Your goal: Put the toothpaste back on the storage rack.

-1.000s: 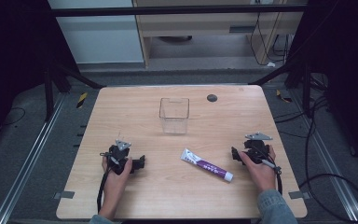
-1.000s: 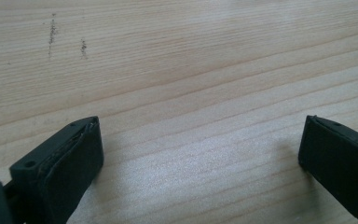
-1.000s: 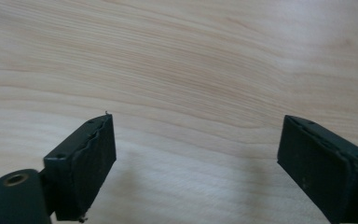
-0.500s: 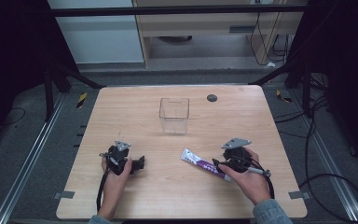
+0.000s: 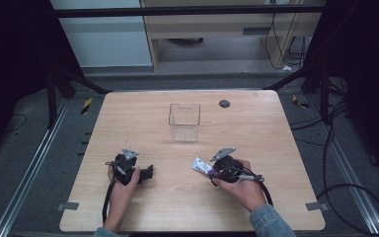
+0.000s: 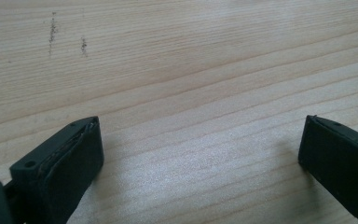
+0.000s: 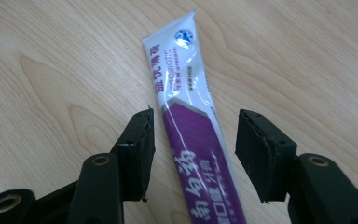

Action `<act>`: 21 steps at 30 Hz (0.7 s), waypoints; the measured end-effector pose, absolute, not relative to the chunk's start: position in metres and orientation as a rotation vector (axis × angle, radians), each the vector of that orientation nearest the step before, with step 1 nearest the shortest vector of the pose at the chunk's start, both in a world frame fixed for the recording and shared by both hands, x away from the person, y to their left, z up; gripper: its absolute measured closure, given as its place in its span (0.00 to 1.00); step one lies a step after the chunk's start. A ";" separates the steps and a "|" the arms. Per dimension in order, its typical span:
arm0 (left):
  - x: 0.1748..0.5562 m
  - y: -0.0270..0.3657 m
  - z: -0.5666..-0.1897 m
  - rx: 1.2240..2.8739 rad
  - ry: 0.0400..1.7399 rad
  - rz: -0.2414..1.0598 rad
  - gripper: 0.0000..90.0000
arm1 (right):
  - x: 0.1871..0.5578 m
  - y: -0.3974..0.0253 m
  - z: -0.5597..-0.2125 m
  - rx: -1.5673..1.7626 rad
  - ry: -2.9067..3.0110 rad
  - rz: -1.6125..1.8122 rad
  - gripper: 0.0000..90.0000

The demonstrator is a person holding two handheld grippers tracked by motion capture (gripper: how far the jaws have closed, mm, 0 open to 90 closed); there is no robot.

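high view showed the right gripper (image 5: 211, 171) had slid in from four o'clock to the toothpaste tube (image 5: 200, 166), at six o'clock of the clear box (image 5: 184, 122). its jaws straddled the tube unclenched, ready to pinch; the left gripper (image 5: 148, 174) lay released.

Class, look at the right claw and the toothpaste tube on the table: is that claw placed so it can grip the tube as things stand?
Probably yes. The right claw is open with its jaws on either side of the toothpaste tube, which lies flat on the table with nothing between them.
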State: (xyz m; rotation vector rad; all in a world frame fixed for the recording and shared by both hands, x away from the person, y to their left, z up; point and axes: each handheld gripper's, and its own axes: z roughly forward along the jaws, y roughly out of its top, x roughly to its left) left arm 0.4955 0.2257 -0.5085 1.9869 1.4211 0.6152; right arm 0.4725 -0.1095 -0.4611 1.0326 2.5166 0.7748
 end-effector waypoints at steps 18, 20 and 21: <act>0.496 0.226 -0.508 1.986 1.421 0.615 0.00 | 0.493 -0.086 -0.475 0.995 2.573 0.665 0.58; 0.496 0.226 -0.508 1.988 1.419 0.615 0.00 | 0.494 -0.086 -0.475 0.969 2.578 0.657 0.67; 0.496 0.225 -0.508 1.988 1.418 0.615 0.00 | 0.494 -0.085 -0.474 0.976 2.580 0.655 0.67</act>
